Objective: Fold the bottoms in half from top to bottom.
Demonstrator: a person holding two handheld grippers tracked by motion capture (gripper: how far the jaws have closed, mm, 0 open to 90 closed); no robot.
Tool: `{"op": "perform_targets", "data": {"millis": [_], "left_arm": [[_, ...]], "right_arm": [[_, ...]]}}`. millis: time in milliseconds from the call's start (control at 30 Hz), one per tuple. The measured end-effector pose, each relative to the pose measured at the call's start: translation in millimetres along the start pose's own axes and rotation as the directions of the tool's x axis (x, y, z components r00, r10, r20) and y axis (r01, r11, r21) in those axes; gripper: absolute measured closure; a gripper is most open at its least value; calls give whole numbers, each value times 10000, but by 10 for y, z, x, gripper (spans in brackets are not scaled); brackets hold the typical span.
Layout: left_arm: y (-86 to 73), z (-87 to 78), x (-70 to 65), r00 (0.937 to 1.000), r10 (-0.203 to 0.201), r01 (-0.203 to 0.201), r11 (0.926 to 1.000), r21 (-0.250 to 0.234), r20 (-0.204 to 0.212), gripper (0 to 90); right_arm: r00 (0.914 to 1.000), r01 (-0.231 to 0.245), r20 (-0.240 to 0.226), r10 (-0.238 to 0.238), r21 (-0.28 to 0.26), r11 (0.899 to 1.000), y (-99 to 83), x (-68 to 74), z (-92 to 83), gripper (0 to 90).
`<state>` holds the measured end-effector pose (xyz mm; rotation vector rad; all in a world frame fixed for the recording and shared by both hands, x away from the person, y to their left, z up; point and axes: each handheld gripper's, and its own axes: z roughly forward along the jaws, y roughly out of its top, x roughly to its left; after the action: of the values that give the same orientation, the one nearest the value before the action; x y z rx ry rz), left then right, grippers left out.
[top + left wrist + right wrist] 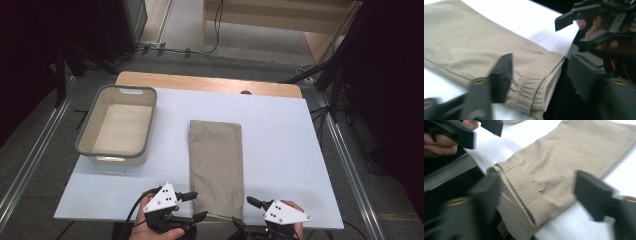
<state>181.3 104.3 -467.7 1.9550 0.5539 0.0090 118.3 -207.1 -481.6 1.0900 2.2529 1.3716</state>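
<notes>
No text, label, brand, number or sign can be read anywhere in the three views — nothing printed or written is legible.

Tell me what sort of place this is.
Likely a lab or recording studio: a table under white sheeting, dark stands around it, cables across the carpeted floor.
</notes>
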Motion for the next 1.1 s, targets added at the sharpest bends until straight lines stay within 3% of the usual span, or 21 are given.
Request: {"op": "perform_targets", "data": {"millis": [67, 133, 200, 267, 333, 433, 667, 900, 1100], "left_arm": [[37, 8, 52, 9999, -39, 40, 10000, 68, -109, 149], [77, 24, 117, 10000, -63, 63, 9998, 162, 15, 118], [129, 43, 181, 10000, -46, 45, 9998, 189, 80, 52], [193, 62, 241, 9997, 51, -52, 10000, 47, 226, 5], [260, 88, 304, 9993, 319, -320, 9995, 18, 219, 0], [370, 125, 465, 9998, 222, -222, 9997, -135, 10, 0], [551, 304, 817, 9989, 238, -231, 9996, 171, -415, 0], [760, 483, 1228, 9957, -117, 149, 9993, 337, -919, 0], [855, 627, 1526, 9909, -433, 496, 9977, 468, -1275, 0]], "right_arm": [[10000, -5, -56, 4, -102, 9999, 40, -48, -17, 72], [9998, -64, -202, 60, -235, 9997, 94, -103, -19, 0], [9989, -198, -421, 184, -332, 9993, 159, -158, -11, 0], [9996, -130, -257, 117, -515, 9986, 224, -199, 7, 0], [9999, -55, -127, 48, -516, 9987, 292, -258, 48, 0], [10000, 45, -52, -47, -445, 9990, 401, -362, 116, 0], [9999, -7, 129, 13, -419, 9991, 634, -687, 345, 0], [9996, 38, 293, -33, -165, 9999, 852, -1012, 632, 0], [9998, -101, 156, 98, 191, 9998, 961, -1245, 915, 0]]}}
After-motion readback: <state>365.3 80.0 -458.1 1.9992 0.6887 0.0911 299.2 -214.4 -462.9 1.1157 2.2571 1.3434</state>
